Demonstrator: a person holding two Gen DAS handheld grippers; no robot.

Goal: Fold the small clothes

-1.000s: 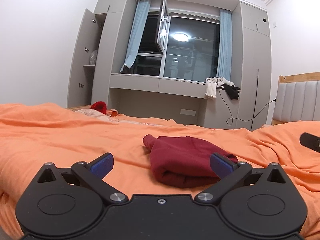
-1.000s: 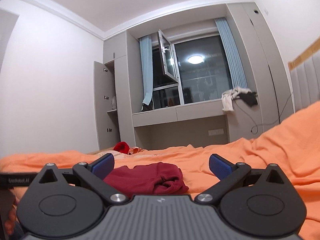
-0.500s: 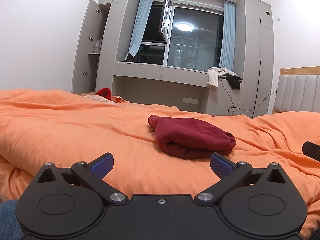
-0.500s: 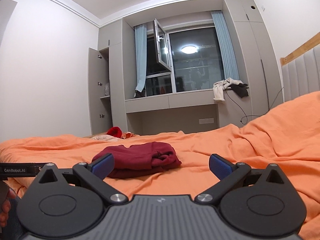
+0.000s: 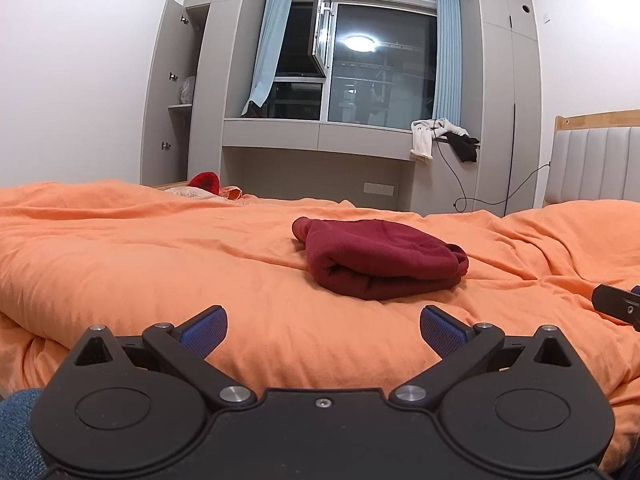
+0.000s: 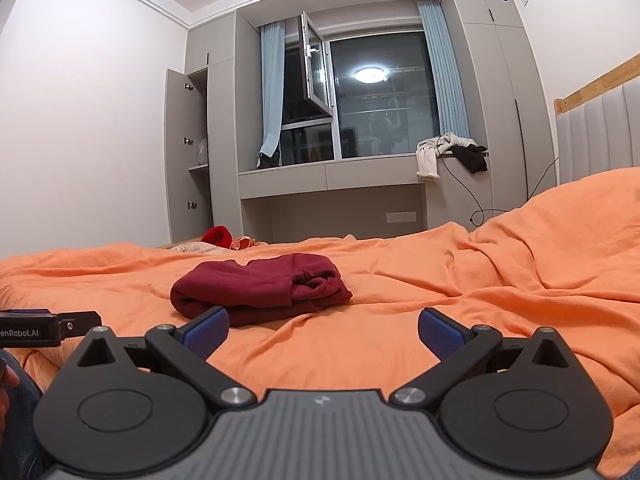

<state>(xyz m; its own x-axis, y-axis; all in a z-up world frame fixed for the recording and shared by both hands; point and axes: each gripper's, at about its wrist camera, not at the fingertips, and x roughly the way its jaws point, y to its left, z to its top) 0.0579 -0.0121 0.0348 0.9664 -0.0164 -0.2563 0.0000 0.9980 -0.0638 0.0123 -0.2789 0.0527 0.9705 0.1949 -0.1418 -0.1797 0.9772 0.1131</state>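
The left gripper (image 5: pixel 323 326) is held low over the near edge of the bed, its blue-padded fingers (image 5: pixel 204 328) spread wide with nothing between them. The right gripper (image 6: pixel 323 326) is likewise held with its jaws spread wide and empty, only orange fabric being seen in the gap. Neither gripper is touching the garment. Ahead of both, a dark red garment (image 5: pixel 380 258) is seen lying folded into a thick, compact bundle on the orange duvet (image 5: pixel 140 264), a little beyond the fingertips and apart from them; from the right wrist view its bunched end is turned toward the right. The tip of the right gripper is caught at the right edge of the left wrist view, and the left one, marked with white lettering, is seen at the left edge of the right wrist view. Farther back, at the far side of the bed, a small bright red item (image 5: pixel 205 181) is lying. Behind it, grey built-in cupboards (image 5: pixel 504 100) are seen around a dark window (image 5: pixel 380 72) with one sash swung open, and white and black clothes (image 5: pixel 444 140) are draped on the ledge. A padded headboard (image 5: pixel 596 164) is seen at the right.
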